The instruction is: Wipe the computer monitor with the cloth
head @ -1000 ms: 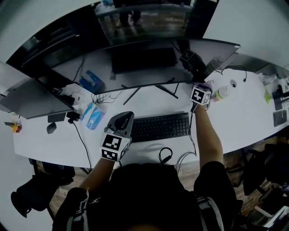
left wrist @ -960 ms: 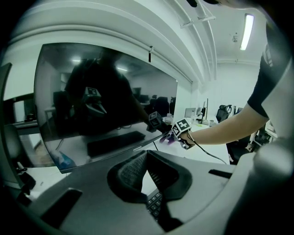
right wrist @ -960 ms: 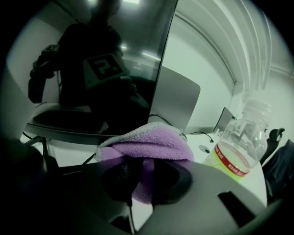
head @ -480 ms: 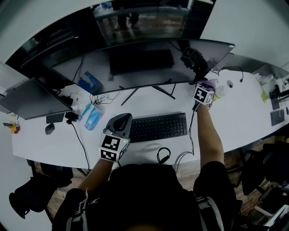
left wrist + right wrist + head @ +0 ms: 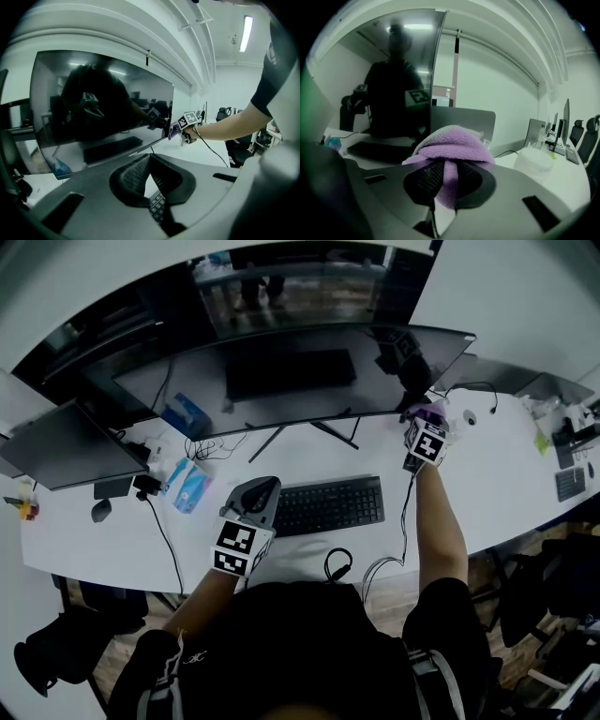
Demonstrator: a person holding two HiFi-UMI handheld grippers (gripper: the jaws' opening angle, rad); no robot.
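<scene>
The right arm is stretched forward across the counter (image 5: 487,484), the forearm nearly straight, so that the right claw (image 5: 419,420) is brought to the lower right corner of the computer monitor (image 5: 281,371). Its marker cube is turned upward toward the head view. In the right gripper view the claw (image 5: 443,180) is seen clamped on the purple cloth (image 5: 452,143): a fold is pinched between the two jaws, and the rest is bunched in a mound over their tips. The cloth (image 5: 429,412) is held at the monitor's right edge, just beside the dark screen (image 5: 401,70); whether it is pressed onto the glass cannot be told. A white lidded container (image 5: 536,161) is seen on the counter to the right of the cloth.

The left arm is bent at the elbow and kept close to the body. The left claw (image 5: 265,487) is held low over the counter, just left of the keyboard (image 5: 328,504), and is pointed toward the monitor. In the left gripper view its jaws are seen brought together at the tips, with nothing held between them (image 5: 149,159); only a few keys (image 5: 157,206) show through the narrow gap behind the tips. From this view the wide curved screen (image 5: 103,112) is seen ahead, with the outstretched right forearm and the cloth (image 5: 173,131) at its far corner.
</scene>
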